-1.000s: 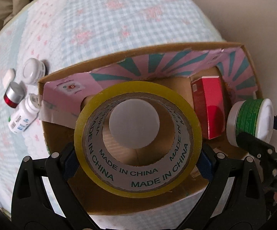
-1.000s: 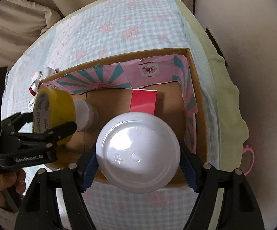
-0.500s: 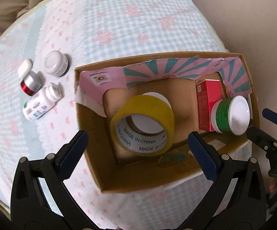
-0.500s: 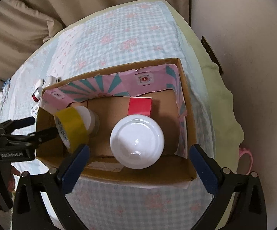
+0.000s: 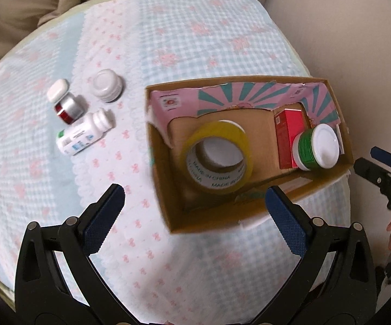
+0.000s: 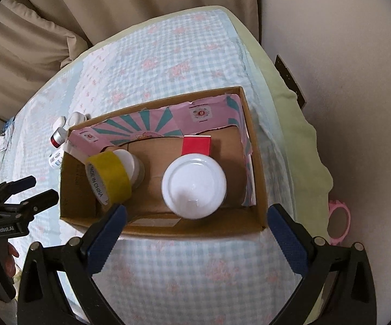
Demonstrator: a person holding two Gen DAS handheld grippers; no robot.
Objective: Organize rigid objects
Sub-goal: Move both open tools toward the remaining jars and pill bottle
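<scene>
A cardboard box (image 5: 209, 216) (image 6: 257, 176) sits on the checked cloth. Inside stand a yellow tape roll (image 5: 218, 158) (image 6: 108, 177), a white object behind it (image 6: 126, 162), a red carton (image 5: 287, 135) (image 6: 196, 145) and a green jar with a white lid (image 5: 317, 146) (image 6: 194, 187). Left of the box lie a white pill bottle (image 5: 83, 135) (image 6: 54, 158), a red and silver jar (image 5: 68, 107) (image 6: 57, 136), a small white case (image 5: 57, 93) and a white round jar (image 5: 106, 85). My left gripper (image 5: 195, 216) (image 6: 35, 192) is open and empty, near the box's front left. My right gripper (image 6: 195, 227) (image 5: 374, 159) is open and empty, in front of the box.
The cloth-covered table (image 6: 168, 48) ends just in front of and right of the box. A beige curtain (image 6: 60, 27) hangs behind. A pink ring-shaped object (image 6: 339, 222) lies on the floor at the right. A pale wall (image 6: 344, 54) is to the right.
Both grippers opened and let go: the tape roll and the green jar now rest in the box. Both grippers have pulled back; the left one has shifted left.
</scene>
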